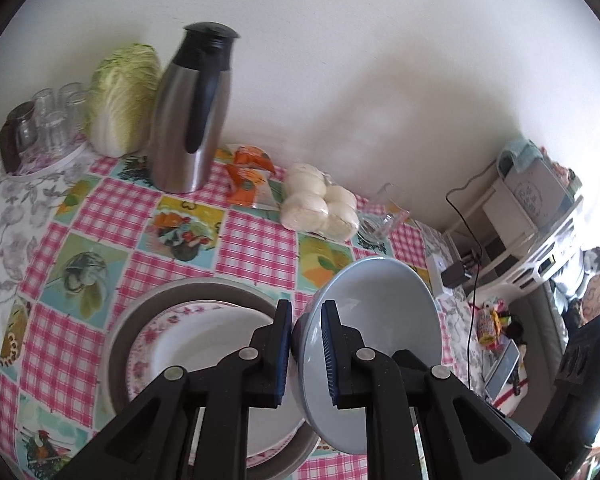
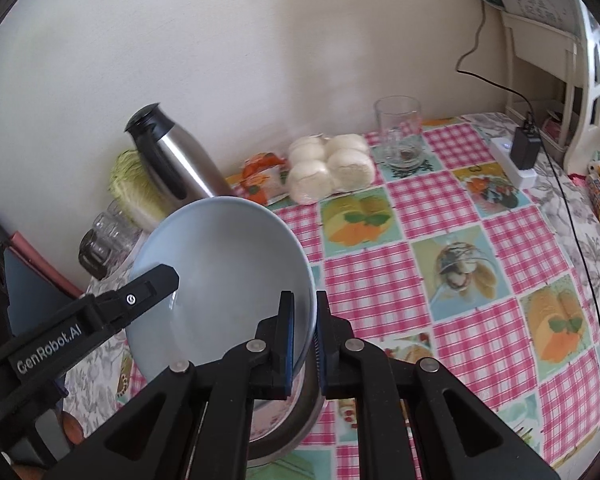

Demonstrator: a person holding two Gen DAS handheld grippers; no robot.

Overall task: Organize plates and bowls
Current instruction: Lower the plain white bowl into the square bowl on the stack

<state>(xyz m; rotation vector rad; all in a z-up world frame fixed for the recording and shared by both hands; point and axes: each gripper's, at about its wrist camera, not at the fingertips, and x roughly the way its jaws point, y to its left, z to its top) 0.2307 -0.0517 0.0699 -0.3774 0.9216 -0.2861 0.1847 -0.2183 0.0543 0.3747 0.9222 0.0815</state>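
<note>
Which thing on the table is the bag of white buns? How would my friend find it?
Start at the checked tablecloth and follow its back edge along the white wall. Right of the tall steel flask and the orange packet, left of the empty glass mug, lies the bag of white buns. It is the only cluster of round, pale, soft lumps there.

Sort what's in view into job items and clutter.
Job: blue bowl, held at its rim by left gripper and right gripper; floral plate; metal basin.
Clutter: thermos, cabbage, buns, glass mug.
</note>
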